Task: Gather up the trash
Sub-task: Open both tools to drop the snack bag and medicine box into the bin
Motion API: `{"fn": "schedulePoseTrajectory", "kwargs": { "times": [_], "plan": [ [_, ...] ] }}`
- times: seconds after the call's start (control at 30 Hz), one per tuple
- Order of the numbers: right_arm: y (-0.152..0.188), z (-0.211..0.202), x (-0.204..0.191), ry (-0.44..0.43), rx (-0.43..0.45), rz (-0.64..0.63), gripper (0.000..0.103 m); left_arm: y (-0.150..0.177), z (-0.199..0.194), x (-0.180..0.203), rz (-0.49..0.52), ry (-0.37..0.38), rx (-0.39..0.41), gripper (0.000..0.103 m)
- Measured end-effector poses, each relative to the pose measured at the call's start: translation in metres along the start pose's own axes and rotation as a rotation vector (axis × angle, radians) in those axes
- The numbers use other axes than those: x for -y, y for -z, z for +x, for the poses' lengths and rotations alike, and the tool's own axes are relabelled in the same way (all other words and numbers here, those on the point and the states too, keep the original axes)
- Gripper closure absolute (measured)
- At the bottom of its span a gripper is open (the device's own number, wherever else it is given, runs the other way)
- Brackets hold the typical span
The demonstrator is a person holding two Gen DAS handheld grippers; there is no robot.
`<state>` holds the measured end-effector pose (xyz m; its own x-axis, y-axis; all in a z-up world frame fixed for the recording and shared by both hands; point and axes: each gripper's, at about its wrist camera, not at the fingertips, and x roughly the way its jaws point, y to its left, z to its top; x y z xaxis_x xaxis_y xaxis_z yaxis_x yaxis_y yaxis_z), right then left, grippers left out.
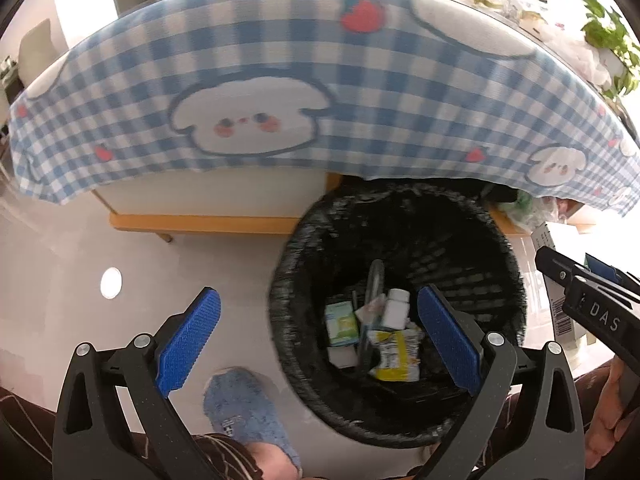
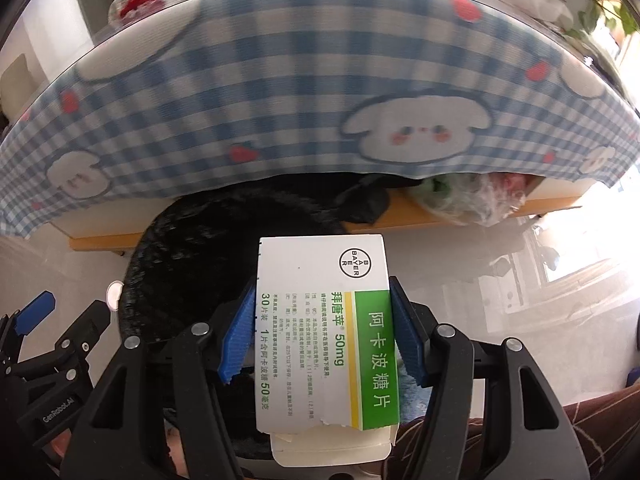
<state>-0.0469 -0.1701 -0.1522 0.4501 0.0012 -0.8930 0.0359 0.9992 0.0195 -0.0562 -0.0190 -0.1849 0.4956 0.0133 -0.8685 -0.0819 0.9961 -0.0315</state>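
A: Left gripper [image 1: 318, 336] with blue ribbed pads?
B: Spread wide, nothing between the pads, hanging above the round black-lined trash bin [image 1: 492, 224].
A: Inside the bin?
B: Small green-and-white carton [image 1: 341, 323], white plastic pill bottle [image 1: 396, 309], crumpled yellow-and-white wrapper [image 1: 394, 356], all at the bottom.
A: Right gripper [image 2: 323, 332]?
B: Clamped on a white-and-green cardboard medicine box [image 2: 324, 320], held over the bin's near edge, in front of the blue-checked tablecloth [image 2: 256, 92].
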Motion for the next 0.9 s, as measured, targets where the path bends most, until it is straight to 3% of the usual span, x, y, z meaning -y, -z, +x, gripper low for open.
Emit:
{"fn": "schedulePoseTrajectory", "kwargs": {
  "times": [0.3,0.67,0.9],
  "plan": [
    [-0.001,-0.001,-0.042,-0.027,0.005,-0.058,0.044,0.002,-0.014,-0.038,-0.045,-0.016,0.021,0.006],
    [-0.002,-0.004,-0.058,-0.052,0.009,-0.086,0.043,0.002,-0.016,-0.053,-0.068,-0.037,0.024,0.006],
    [-0.003,-0.015,-0.053,-0.047,0.043,-0.088,0.021,0.001,-0.017,-0.044,-0.051,-0.035,0.03,0.006]
  ]
}}
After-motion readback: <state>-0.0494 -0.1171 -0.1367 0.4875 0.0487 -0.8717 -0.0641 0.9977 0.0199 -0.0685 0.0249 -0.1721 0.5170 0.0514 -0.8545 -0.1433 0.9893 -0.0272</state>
